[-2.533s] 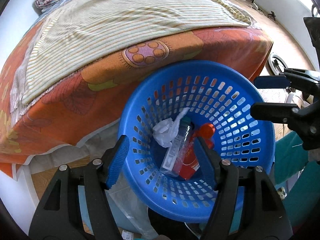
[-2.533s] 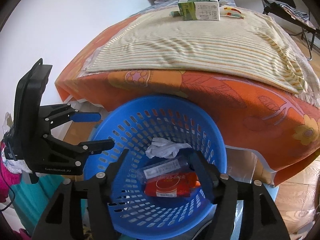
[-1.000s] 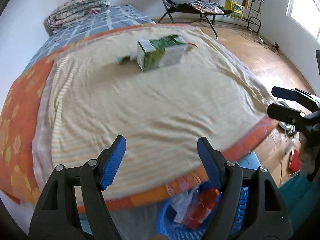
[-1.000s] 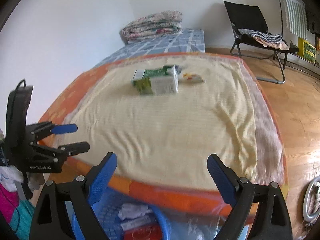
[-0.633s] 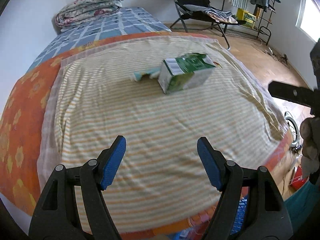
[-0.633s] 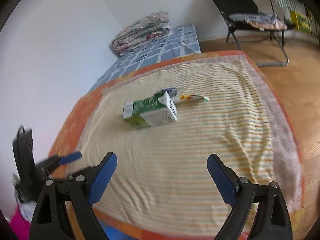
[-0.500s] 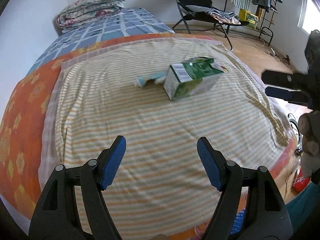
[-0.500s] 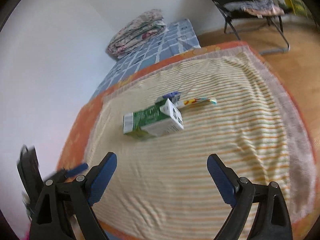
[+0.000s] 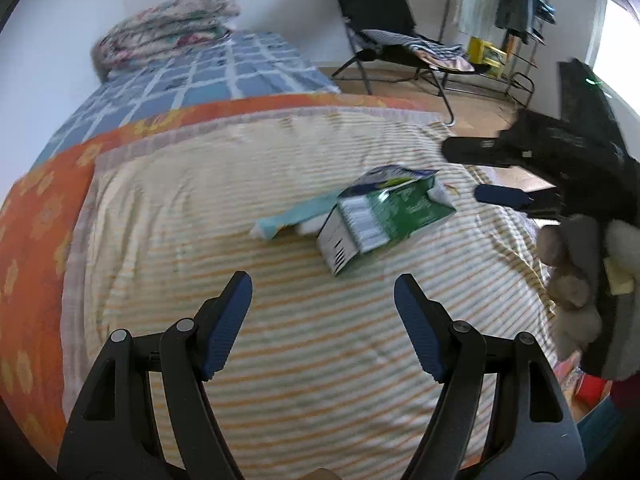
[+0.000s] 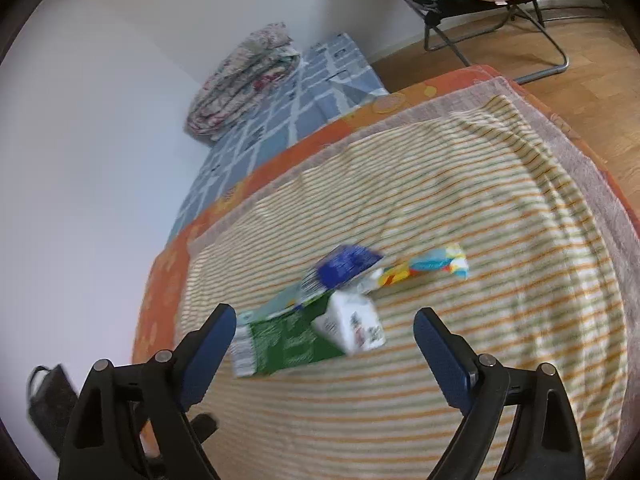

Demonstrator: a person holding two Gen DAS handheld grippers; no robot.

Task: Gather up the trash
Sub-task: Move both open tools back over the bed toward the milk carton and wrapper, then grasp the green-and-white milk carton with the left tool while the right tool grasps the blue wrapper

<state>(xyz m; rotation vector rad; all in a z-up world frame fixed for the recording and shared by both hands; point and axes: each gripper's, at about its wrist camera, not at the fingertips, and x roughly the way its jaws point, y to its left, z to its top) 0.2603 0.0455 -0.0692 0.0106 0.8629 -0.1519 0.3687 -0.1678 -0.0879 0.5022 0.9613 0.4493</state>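
Left gripper [image 9: 322, 296] jaws apart, empty. Right gripper [image 10: 324, 330] jaws closing, nothing between them. Green-and-white carton [image 9: 384, 220] lies mid-surface on the striped cream blanket [image 9: 280, 360] over the orange bedspread [image 9: 36, 232]. Black folding chair [image 9: 384, 40] beyond.

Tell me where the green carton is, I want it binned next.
The green carton lies on its side mid-bed on the striped blanket, ahead of both open grippers, with flat wrappers just behind it.

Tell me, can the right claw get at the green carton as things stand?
Probably yes. The carton lies on its side on the blanket, just ahead of the right claw, whose jaws are closing with nothing between them yet and nothing in the way.
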